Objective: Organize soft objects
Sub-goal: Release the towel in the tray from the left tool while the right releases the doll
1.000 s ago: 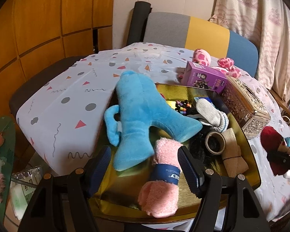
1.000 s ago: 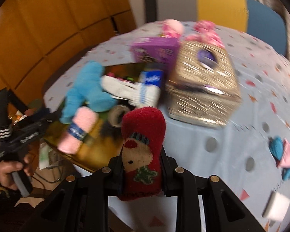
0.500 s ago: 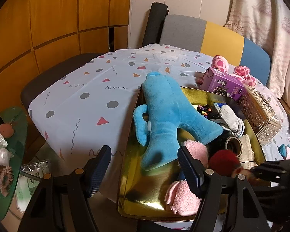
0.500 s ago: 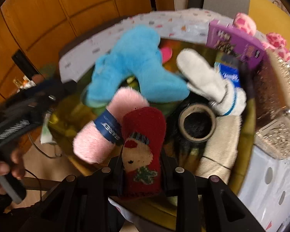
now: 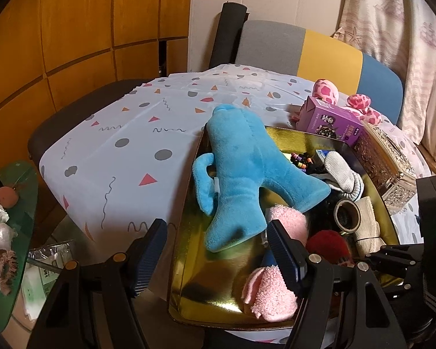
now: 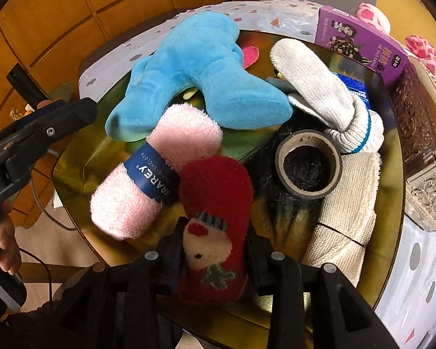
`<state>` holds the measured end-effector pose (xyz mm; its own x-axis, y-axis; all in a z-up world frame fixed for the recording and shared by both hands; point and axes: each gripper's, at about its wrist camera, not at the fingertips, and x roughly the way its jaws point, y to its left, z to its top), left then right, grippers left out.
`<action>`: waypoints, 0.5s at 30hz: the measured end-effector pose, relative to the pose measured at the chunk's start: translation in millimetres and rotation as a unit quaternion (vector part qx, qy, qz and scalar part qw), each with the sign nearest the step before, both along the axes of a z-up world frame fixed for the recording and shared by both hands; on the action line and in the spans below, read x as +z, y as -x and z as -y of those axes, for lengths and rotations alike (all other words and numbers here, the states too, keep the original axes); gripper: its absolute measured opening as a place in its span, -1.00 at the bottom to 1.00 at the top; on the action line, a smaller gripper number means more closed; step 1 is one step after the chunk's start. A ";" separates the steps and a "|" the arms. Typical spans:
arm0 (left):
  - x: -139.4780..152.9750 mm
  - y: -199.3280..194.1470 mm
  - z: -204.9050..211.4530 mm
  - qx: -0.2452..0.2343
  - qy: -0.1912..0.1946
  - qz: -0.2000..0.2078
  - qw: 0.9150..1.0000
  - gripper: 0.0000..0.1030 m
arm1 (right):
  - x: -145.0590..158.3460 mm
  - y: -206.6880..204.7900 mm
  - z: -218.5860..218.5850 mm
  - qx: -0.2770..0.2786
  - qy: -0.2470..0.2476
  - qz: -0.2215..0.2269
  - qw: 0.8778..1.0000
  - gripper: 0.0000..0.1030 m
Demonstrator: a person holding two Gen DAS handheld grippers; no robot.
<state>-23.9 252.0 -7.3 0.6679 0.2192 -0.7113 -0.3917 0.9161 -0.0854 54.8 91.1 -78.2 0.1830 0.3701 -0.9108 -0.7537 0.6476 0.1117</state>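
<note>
Right gripper [image 6: 215, 257] lowered fuzzy red sock [image 6: 215, 203] onto glossy gold tray [image 6: 392, 203], fingers clamping it; left gripper [image 5: 215, 257] fingers wide.

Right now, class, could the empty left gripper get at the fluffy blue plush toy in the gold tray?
Probably yes. The left gripper is open and empty, and the blue plush toy lies on top of the pile just ahead of its fingers, nothing covering it. The right gripper, holding the red sock, works off to the side.

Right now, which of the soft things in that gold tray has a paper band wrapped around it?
The pink rolled cloth: a dark blue printed band circles its middle. The blue plush toy, the white knit sock and the red sock in the right gripper have none.
</note>
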 end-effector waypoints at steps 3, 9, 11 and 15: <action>1.8 1.3 1.5 -0.001 -0.001 0.001 1.000 0.39 | 3.2 1.1 2.6 -0.006 -0.010 0.004 1.000 -0.20; 5.1 2.2 4.4 -0.004 -0.004 0.005 1.000 0.39 | 22.5 3.6 13.2 -0.015 -0.035 0.024 0.999 -0.19; 6.2 2.2 6.2 -0.006 -0.007 0.005 1.000 0.39 | 29.6 4.8 18.8 -0.020 -0.048 0.031 0.998 -0.19; 9.1 2.4 10.2 -0.012 -0.011 0.008 1.000 0.39 | 46.4 6.3 32.5 -0.031 -0.071 0.050 0.996 -0.19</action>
